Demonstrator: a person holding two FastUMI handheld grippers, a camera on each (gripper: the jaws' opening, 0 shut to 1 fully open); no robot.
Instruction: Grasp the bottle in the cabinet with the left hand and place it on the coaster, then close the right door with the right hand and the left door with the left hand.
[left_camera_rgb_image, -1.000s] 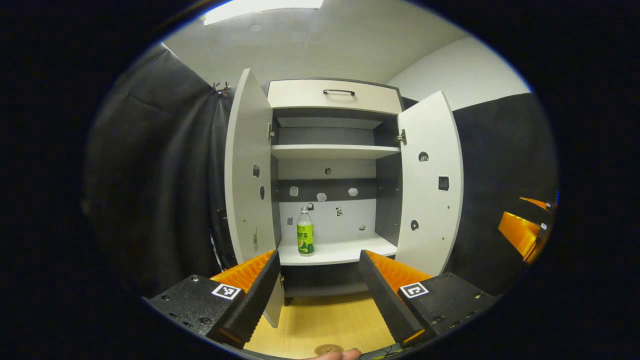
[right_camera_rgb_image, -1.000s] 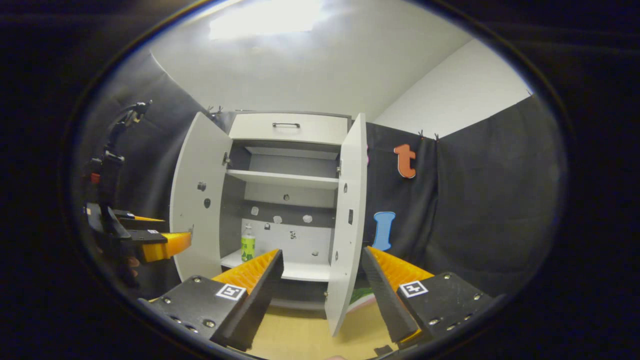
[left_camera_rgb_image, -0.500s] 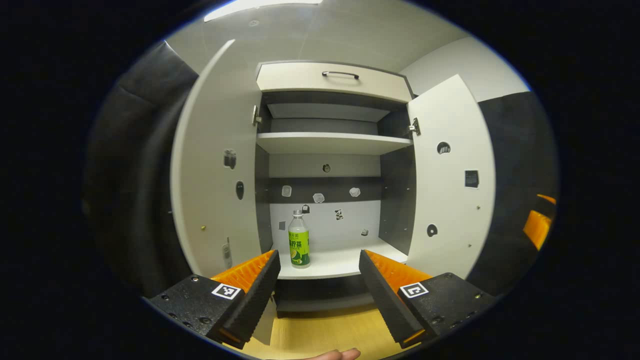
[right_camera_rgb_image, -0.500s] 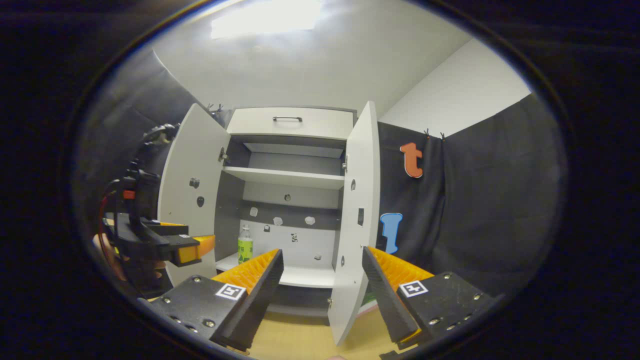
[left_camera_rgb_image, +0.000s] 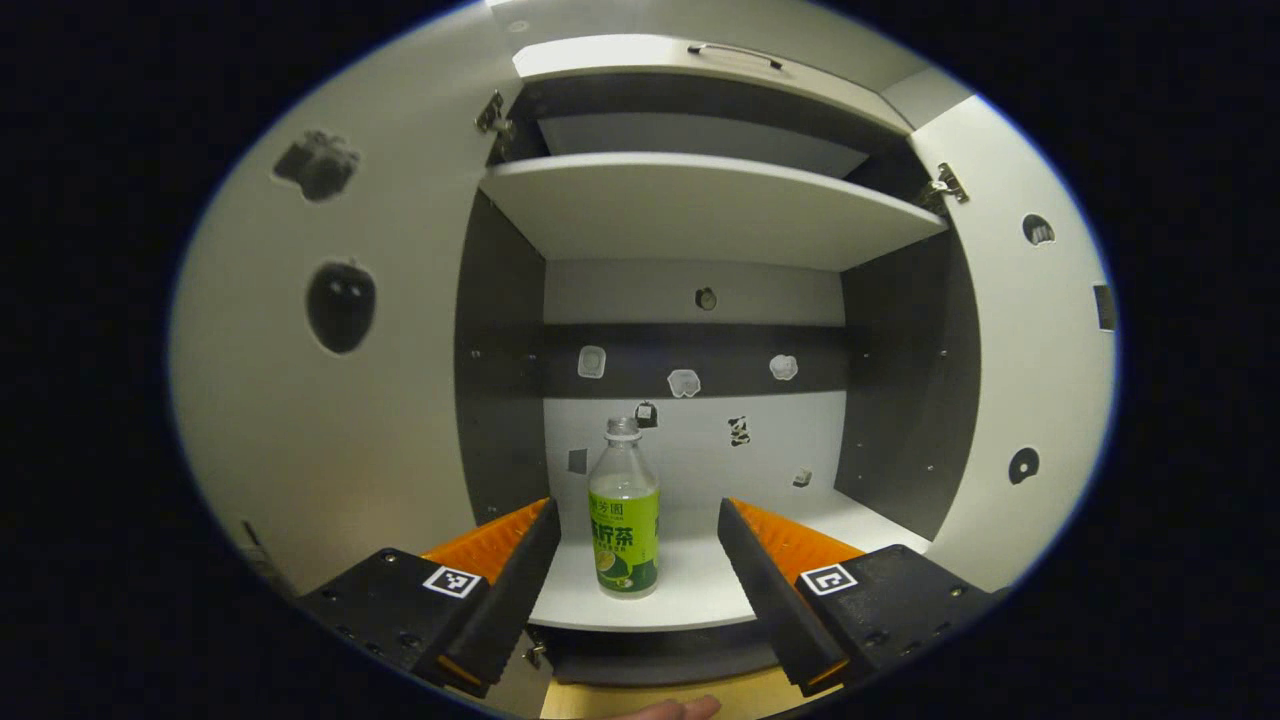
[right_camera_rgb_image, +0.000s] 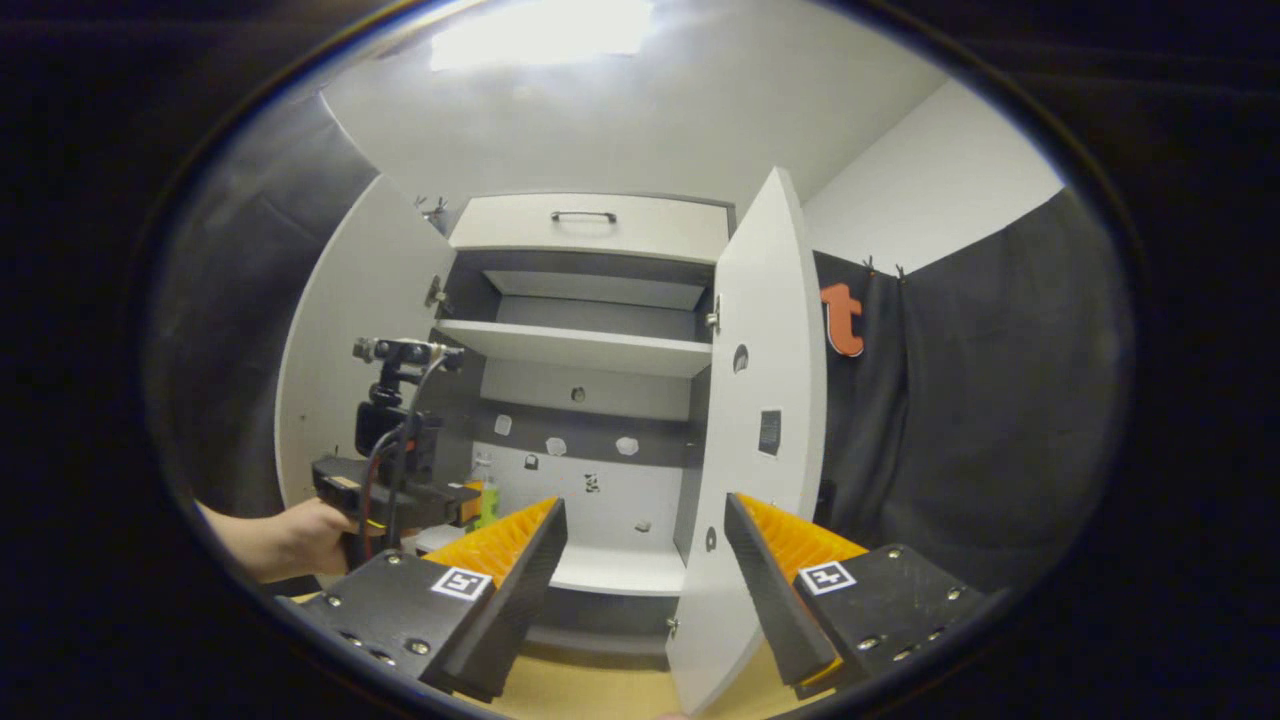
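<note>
White lower cabinet shelf (left_camera_rgb_image: 690, 600), green-labelled bottle (left_camera_rgb_image: 623, 520) standing upright near its front edge

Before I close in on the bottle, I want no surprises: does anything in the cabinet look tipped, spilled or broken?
Nothing stands out. The bottle stands upright and capped on the lower shelf, with no spill around it. Both doors are open, and the left tool is open in front of the bottle, not touching it.
</note>
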